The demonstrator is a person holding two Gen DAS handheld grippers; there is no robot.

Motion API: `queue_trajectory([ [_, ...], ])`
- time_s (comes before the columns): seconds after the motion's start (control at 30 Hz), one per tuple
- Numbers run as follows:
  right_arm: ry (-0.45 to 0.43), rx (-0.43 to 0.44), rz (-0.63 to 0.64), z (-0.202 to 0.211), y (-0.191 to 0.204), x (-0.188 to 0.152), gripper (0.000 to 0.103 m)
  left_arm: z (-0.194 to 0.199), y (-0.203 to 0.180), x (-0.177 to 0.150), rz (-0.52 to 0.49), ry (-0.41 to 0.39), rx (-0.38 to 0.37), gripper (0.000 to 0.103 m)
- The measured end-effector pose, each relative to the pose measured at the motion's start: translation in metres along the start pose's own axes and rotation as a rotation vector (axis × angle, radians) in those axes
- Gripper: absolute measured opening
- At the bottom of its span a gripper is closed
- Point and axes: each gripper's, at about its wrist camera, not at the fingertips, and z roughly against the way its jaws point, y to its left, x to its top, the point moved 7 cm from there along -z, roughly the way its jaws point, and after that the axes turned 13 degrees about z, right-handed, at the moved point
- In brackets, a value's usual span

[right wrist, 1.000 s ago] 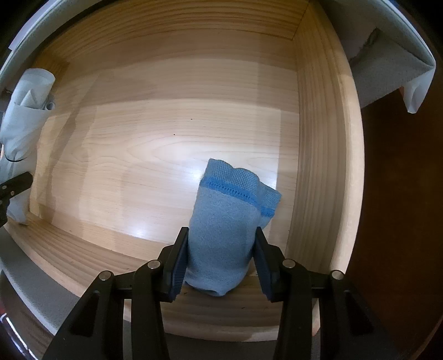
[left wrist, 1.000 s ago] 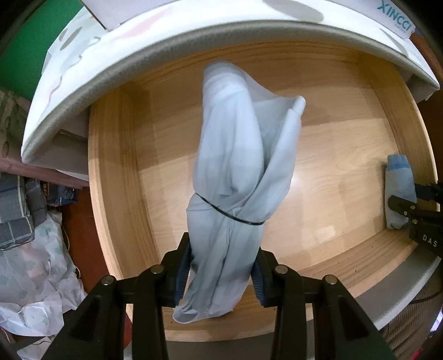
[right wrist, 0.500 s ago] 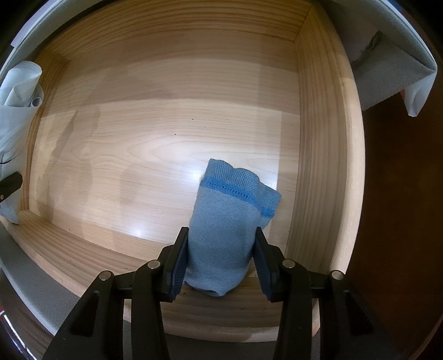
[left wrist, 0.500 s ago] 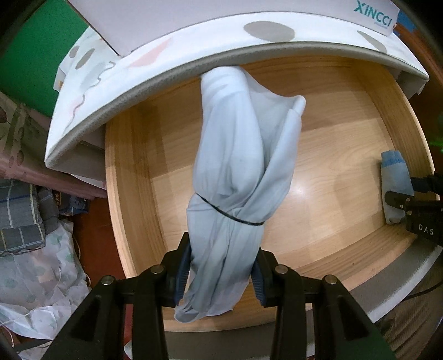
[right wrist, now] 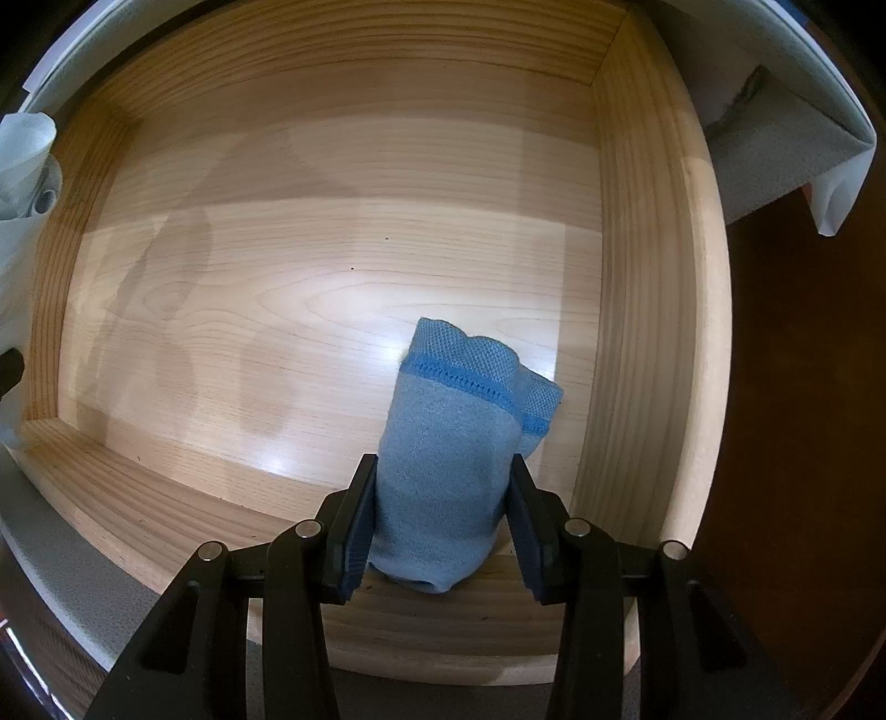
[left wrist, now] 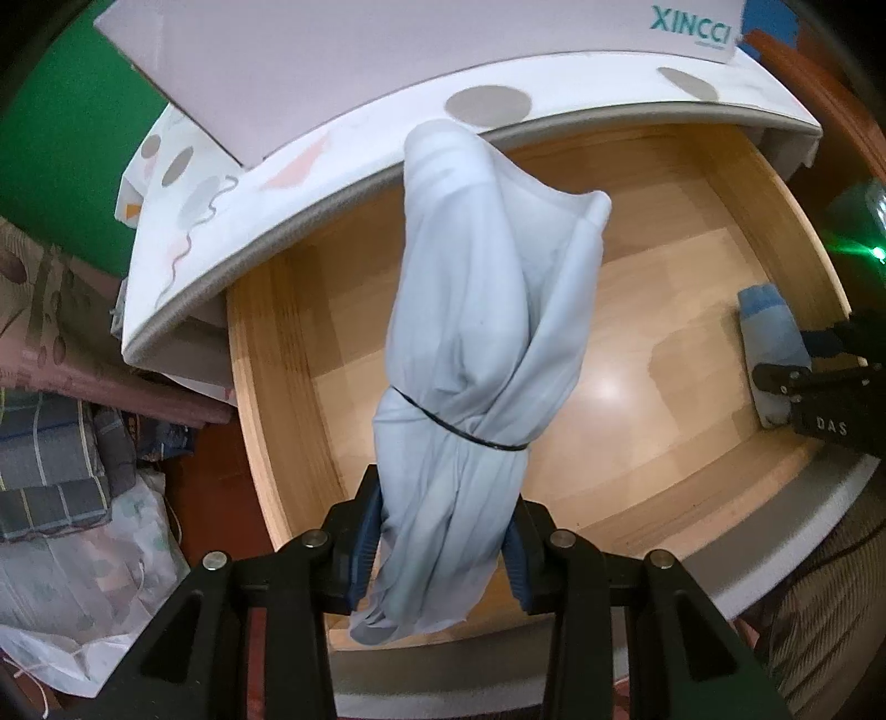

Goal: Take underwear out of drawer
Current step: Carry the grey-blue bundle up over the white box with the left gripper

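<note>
My left gripper [left wrist: 443, 540] is shut on a pale grey rolled underwear bundle [left wrist: 476, 354] tied with a thin black band, held up above the open wooden drawer [left wrist: 277, 387]. My right gripper [right wrist: 440, 523] is shut on a folded blue underwear roll [right wrist: 448, 471] that sits near the drawer's front right corner; its tip with a darker blue band points inward. The blue roll [left wrist: 772, 338] and the right gripper also show at the right of the left wrist view. The grey bundle [right wrist: 22, 160] shows at the left edge of the right wrist view.
The drawer floor [right wrist: 332, 277] holds nothing else. A white patterned cover [left wrist: 332, 155] with a box marked XINCCI [left wrist: 692, 33] overhangs the drawer's back. Folded clothes and a plastic bag [left wrist: 66, 498] lie on the floor at left. Dark wood [right wrist: 803, 443] lies right of the drawer.
My left gripper has risen and pulled back with the grey bundle, so the drawer looks smaller and more of the cover shows. The right gripper and blue roll have barely moved.
</note>
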Motion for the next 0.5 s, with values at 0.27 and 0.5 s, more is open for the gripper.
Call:
queue_trajectory([
  [0.27,0.0,0.0,0.001,0.0,0.0,0.0,0.04,0.023,-0.008,-0.004,-0.043,-0.044,-0.004,0.039],
  [0.5,0.0,0.0,0.0,0.0,0.0,0.0,0.04,0.042,-0.016,-0.009,-0.077,-0.084,-0.006,0.039],
])
